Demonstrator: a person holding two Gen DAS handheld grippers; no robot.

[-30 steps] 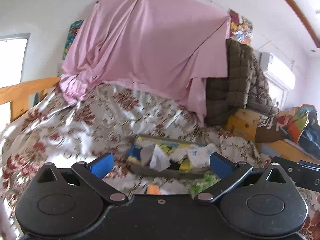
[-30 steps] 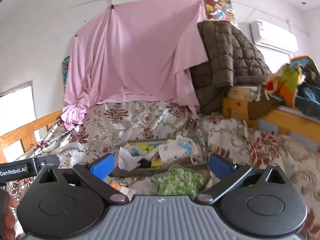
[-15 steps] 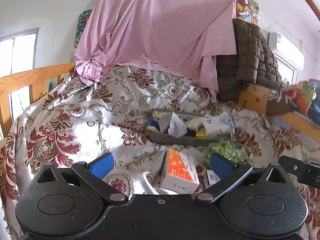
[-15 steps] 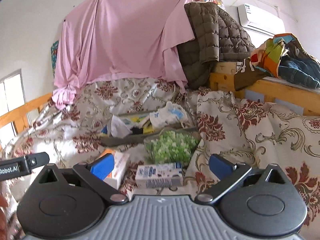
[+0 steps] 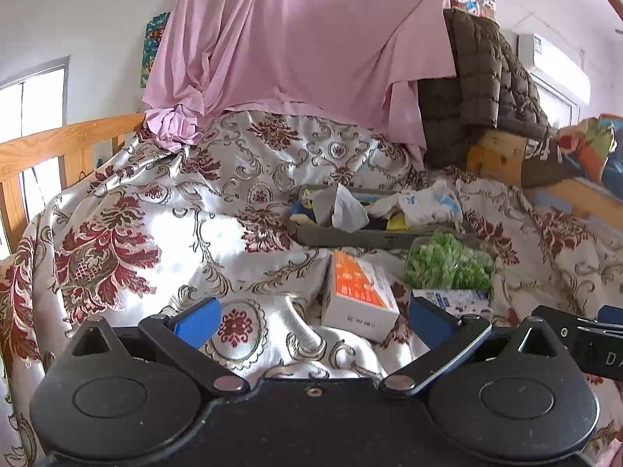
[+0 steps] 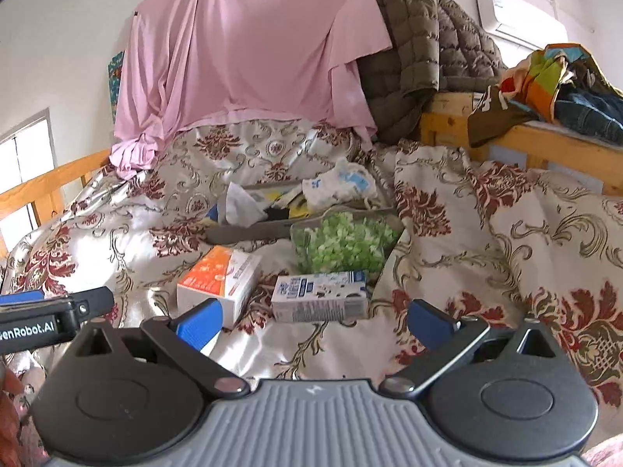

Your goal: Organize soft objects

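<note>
On the floral bedspread [image 5: 163, 233] lie an orange and white box [image 5: 356, 295] [image 6: 218, 278], a blue and white carton [image 6: 319, 295] [image 5: 451, 299] and a green patterned bag [image 6: 342, 243] [image 5: 447, 260]. Behind them a shallow grey tray [image 6: 249, 231] [image 5: 350, 235] holds crumpled soft items, among them a grey-white cloth [image 6: 241, 204] and a white and blue bag [image 6: 338, 185]. My left gripper [image 5: 311, 321] is open and empty, just in front of the orange box. My right gripper [image 6: 315, 321] is open and empty, just in front of the carton.
A pink sheet [image 5: 303, 46] hangs on the back wall. A brown quilted jacket [image 6: 420, 46] drapes over a wooden bunk frame [image 6: 537, 144] at right, with clothes piled on it. A wooden rail [image 5: 58, 144] runs along the left.
Both grippers have tilted down and moved nearer the bed. The orange box, carton and green bag came into view and now sit closer to the fingers. Both stayed open.
</note>
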